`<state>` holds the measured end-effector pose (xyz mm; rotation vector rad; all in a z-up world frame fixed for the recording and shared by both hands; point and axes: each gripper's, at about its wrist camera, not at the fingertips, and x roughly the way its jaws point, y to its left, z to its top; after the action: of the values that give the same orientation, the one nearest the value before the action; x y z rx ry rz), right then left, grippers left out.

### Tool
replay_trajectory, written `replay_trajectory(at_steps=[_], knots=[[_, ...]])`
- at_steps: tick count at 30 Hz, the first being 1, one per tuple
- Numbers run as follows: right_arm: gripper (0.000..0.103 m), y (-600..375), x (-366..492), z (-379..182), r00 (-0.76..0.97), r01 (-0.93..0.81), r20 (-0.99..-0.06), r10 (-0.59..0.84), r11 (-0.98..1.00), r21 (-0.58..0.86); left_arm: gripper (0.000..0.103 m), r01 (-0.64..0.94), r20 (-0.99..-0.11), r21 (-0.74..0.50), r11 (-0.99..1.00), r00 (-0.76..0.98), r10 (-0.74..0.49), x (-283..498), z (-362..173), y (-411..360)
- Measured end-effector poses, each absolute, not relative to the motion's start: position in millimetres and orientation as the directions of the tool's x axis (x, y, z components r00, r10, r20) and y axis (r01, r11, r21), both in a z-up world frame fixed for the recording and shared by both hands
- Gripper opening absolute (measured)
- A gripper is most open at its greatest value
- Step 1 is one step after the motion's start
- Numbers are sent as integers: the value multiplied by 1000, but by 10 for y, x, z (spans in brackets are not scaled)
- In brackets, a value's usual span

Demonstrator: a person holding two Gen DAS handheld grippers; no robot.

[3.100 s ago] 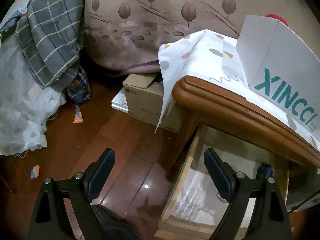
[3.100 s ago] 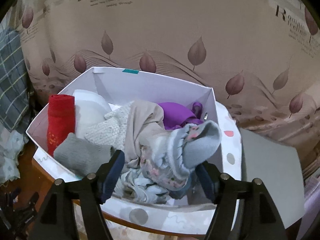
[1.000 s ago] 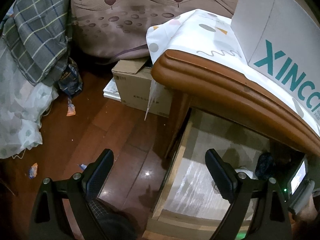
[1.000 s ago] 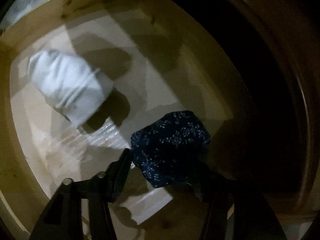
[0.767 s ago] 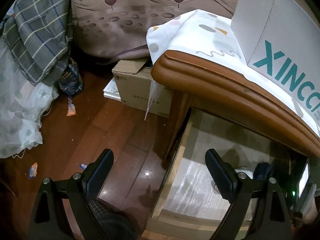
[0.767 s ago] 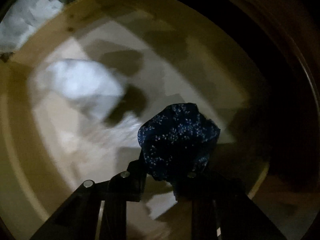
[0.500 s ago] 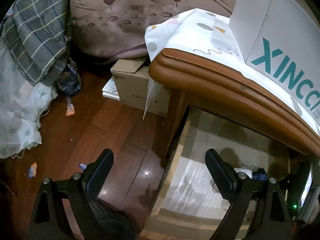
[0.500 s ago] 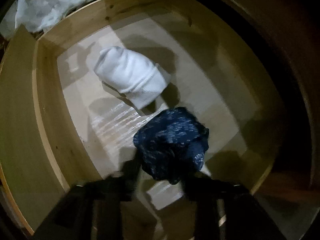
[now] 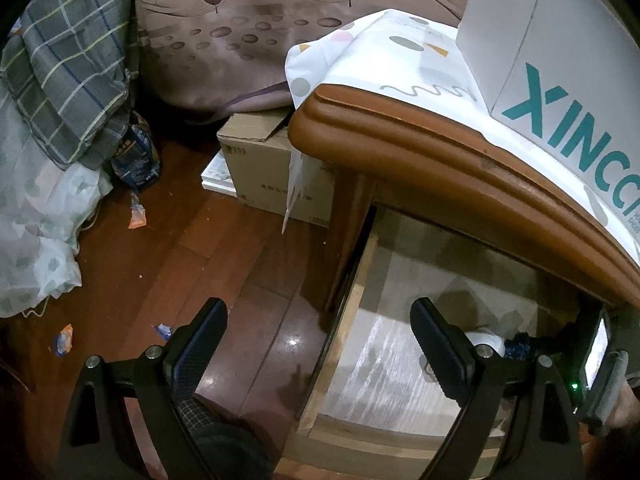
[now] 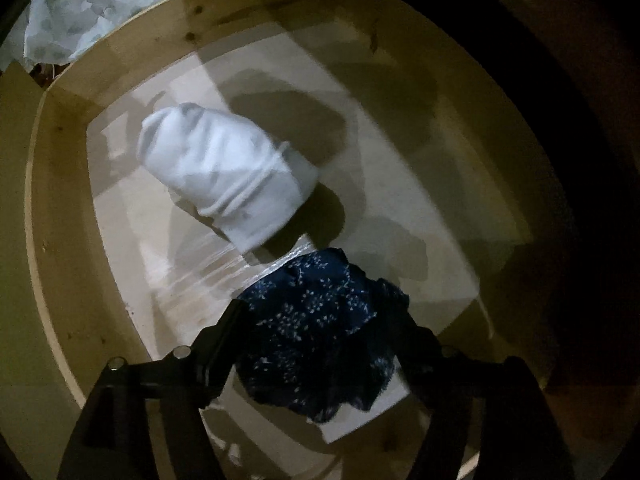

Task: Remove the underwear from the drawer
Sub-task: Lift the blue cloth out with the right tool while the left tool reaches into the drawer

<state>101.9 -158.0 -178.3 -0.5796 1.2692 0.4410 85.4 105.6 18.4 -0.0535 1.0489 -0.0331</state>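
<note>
**Underwear gripped, not yet clear of the drawer**

Underwear [image 10: 320,328], a navy bundle with a small pale print, sits bunched between the two fingers of the right gripper [image 10: 320,344], which has closed in on it from both sides. It looks lifted a little off the drawer's [image 10: 60,240] lined floor, though its lower edge hangs close to the liner and I cannot say for certain that it is free. So the grab seems done; what remains, as I judge it, is to raise the bundle over the wooden wall and carry it out.

A rolled white garment [image 10: 224,180] lies just beside it, further into the drawer, untouched. If that one counts as underwear too, a second trip is left.

From the left wrist view, the left gripper [image 9: 320,344] hangs wide open with nothing in it, over the drawer's side edge and the dark floor [image 9: 180,260]. Above stands the cabinet top [image 9: 440,152] with a white box [image 9: 540,60] on a patterned cloth [image 9: 380,56].
</note>
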Motion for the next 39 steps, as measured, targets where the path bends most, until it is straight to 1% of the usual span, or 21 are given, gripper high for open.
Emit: replay_trajectory(at_steps=[4,5,7,11,15,16,17,18,19,20,24,27,30,33,35,39], knots=[[78,-1607,1073,-1873,219,-599,-975,18,791,-120,91,3,-866,-55,998,497,-50,853,171,1051],[82,-1639,1098,-1889,221,-592,-975,25,798,-113,91,1,-867,-52,999,496,-45,853,170,1050],[83,-1692,1141,-1919,216,-580,-975,43,810,-93,91,2,-867,-54,999,495,-48,853,169,1053],[83,-1703,1138,-1922,213,-581,-976,46,809,-89,91,-3,-868,-55,998,494,-47,834,168,1057],[82,-1736,869,-1833,214,-585,-976,40,805,-96,91,-6,-869,-55,998,494,-45,830,170,1064],[77,-1718,851,-1828,213,-592,-976,44,800,-93,91,-6,-868,-56,998,494,-46,827,173,1065],[66,-1707,814,-1792,210,-600,-976,52,795,-87,91,-6,-867,-58,998,495,-48,826,177,1068],[59,-1738,777,-1751,208,-614,-976,56,785,-86,91,-9,-867,-60,998,496,-48,820,179,1070],[46,-1710,751,-1730,200,-627,-978,58,774,-82,91,-10,-867,-62,998,496,-49,819,181,1074],[42,-1686,735,-1717,188,-627,-981,56,775,-76,91,-8,-867,-65,998,496,-52,815,181,1077],[36,-1658,675,-1705,159,-637,-987,19,766,-88,91,1,-863,-63,998,502,-55,810,191,1082],[36,-1614,594,-1663,147,-647,-989,-4,756,-99,91,1,-862,-58,998,505,-51,792,206,1108],[35,-1593,505,-1516,176,-638,-984,-27,758,-135,91,7,-862,-60,998,503,-55,781,204,1103],[35,-1576,439,-1311,231,-595,-972,-37,785,-172,91,13,-862,-58,998,504,-57,758,199,1072],[35,-1542,371,-1137,290,-560,-955,-62,798,-222,91,17,-863,-58,998,501,-59,754,189,1050],[36,-1537,252,-758,377,-470,-926,-34,854,-223,91,28,-870,-45,999,491,-53,762,142,986]])
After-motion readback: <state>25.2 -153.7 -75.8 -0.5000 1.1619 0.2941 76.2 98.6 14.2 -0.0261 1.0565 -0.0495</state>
